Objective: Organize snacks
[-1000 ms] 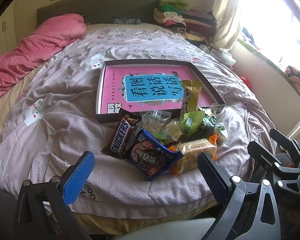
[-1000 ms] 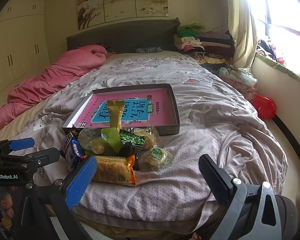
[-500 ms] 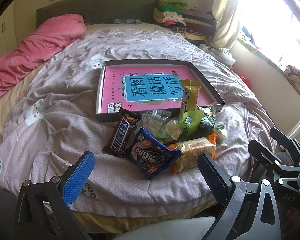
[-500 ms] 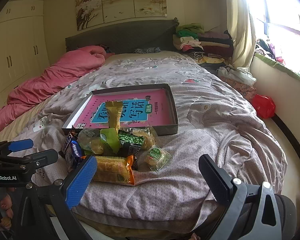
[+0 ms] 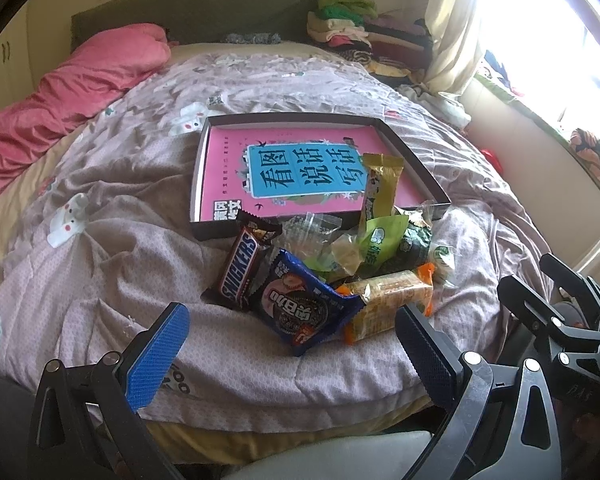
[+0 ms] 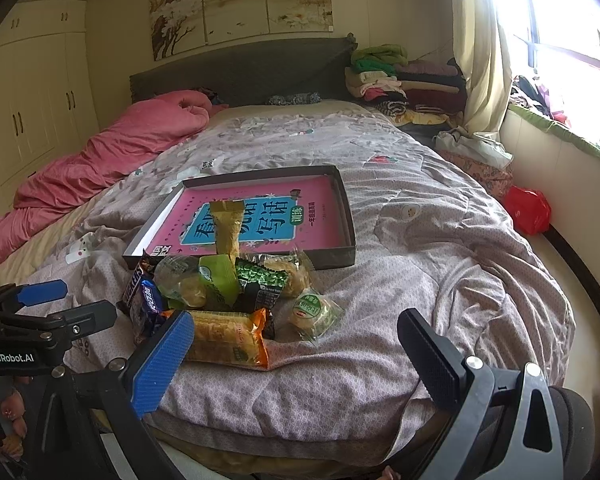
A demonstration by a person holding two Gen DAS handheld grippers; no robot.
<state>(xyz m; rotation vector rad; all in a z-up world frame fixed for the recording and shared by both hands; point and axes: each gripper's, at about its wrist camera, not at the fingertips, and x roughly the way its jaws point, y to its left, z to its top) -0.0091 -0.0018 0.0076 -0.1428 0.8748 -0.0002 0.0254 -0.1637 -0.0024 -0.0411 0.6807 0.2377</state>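
Note:
A heap of snacks lies on the bed near its foot: a Snickers bar [image 5: 238, 268], a blue cookie pack [image 5: 300, 306], an orange-ended cracker pack [image 5: 388, 300] [image 6: 226, 336], green packets [image 6: 220, 280] and a round pastry [image 6: 314, 312]. A gold packet [image 5: 380, 188] [image 6: 228, 224] leans on the near rim of a shallow dark box [image 5: 416, 164] [image 6: 346, 208] that holds a pink book. My left gripper [image 5: 292, 356] is open, just short of the heap. My right gripper [image 6: 296, 358] is open too, nothing between its fingers.
A pink duvet [image 6: 112, 152] is bunched along the bed's left side. Folded clothes [image 6: 396, 76] are stacked at the head on the right. A red bag [image 6: 526, 208] sits on the floor by the window wall. The bed's foot edge runs just below both grippers.
Both grippers have crept slightly forward toward the snack heap. The snacks and the box have not moved.

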